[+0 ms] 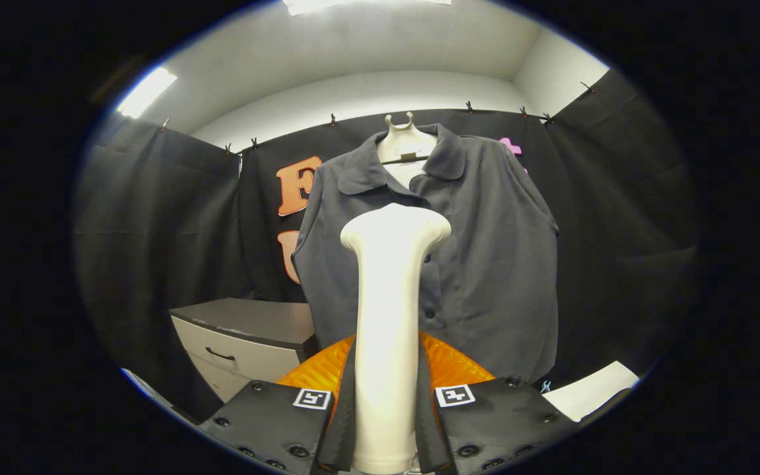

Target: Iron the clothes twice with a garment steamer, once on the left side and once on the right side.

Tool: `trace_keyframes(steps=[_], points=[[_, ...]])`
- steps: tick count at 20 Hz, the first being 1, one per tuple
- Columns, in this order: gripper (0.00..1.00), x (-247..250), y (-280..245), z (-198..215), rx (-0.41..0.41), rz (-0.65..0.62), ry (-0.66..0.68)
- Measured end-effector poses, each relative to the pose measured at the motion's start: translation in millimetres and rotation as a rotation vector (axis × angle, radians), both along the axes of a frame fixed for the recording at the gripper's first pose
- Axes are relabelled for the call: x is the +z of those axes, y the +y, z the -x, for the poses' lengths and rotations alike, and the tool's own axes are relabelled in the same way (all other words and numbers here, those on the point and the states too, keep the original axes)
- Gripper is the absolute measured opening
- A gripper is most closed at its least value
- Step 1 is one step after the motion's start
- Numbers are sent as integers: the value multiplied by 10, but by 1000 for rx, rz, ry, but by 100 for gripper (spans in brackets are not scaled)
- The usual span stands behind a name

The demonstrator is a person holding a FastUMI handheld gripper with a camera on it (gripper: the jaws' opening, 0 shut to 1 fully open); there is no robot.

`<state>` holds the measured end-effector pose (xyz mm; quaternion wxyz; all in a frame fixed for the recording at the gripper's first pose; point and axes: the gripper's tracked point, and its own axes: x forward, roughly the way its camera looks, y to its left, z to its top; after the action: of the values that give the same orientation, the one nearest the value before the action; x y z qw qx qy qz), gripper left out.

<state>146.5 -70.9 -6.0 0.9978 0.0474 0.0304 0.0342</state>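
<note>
— So, does the gripper [385, 422] have it?
— Yes, both fingers clamp the steamer [390, 316], upright before the hanging shirt [485, 264].
— Risk?
— Possibly slipping on that smooth handle, or missing one side.

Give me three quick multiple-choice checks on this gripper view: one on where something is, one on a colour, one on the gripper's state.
1. Where does the grey drawer cabinet stand?
A. below and beside the hanging shirt
B. on top of the shirt
C. between the fingers

2. What colour is the collared button-front shirt on the white hanger?
A. red
B. dark grey
C. yellow

3. What is the gripper doing?
A. open, holding nothing
B. shut on the shirt
C. shut on the white plastic garment steamer

Answers: 1 A, it sits low by the hem; 2 B, the fabric is dark grey; 3 C, both fingers press the handle.
</note>
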Motion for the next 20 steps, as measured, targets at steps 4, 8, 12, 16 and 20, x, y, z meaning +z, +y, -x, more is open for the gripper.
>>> trace_keyframes(steps=[4,8,12,16,20], points=[[43,205,-367,-127,-47,-4,-33],[43,350,-672,-320,-82,18,-46],[43,408,-920,-556,-115,22,-44],[43,339,-1038,-694,-136,14,-29],[43,234,-1069,-758,-148,15,-15]])
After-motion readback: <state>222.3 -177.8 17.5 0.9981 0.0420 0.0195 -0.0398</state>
